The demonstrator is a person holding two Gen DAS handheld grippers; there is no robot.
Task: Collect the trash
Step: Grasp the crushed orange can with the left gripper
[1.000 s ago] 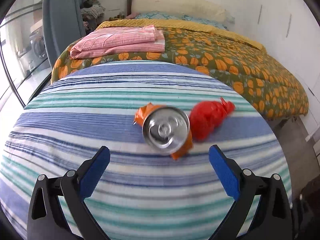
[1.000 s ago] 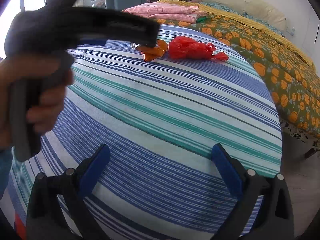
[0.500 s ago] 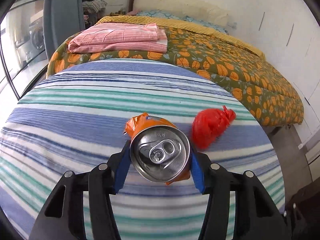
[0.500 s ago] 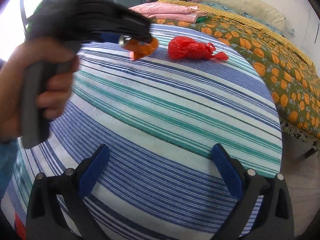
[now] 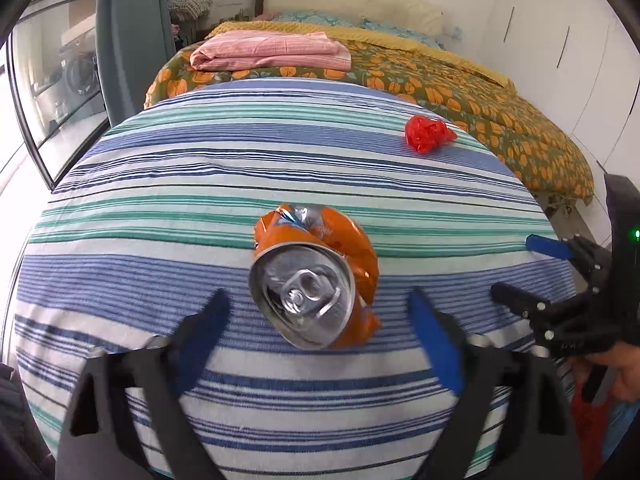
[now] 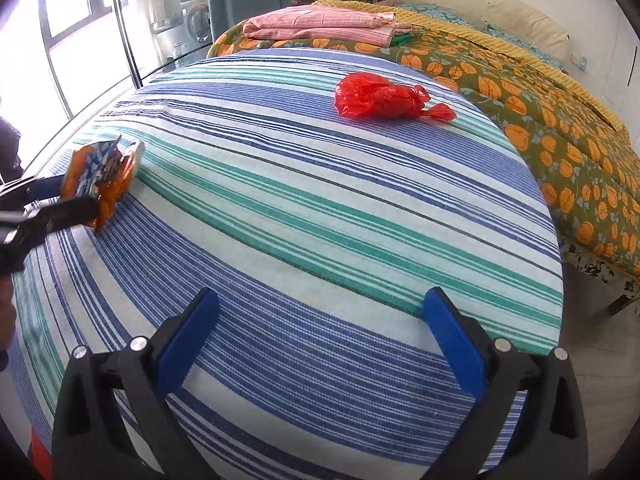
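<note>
Crushed orange aluminium can sat between the left gripper's just-spread, released fingers over the striped-cloth desk; right gripper gaped empty.

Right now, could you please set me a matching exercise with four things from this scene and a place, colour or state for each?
Things:
1. crushed can
2. plastic bag
3. folded cloth
4. right tool

Descriptions:
A. pink, lying on the floral bedspread
B. open, nothing between its pads
C. red, resting on the far part of the striped tablecloth
D. orange with a silver top

Pairs: 1-D, 2-C, 3-A, 4-B.
</note>
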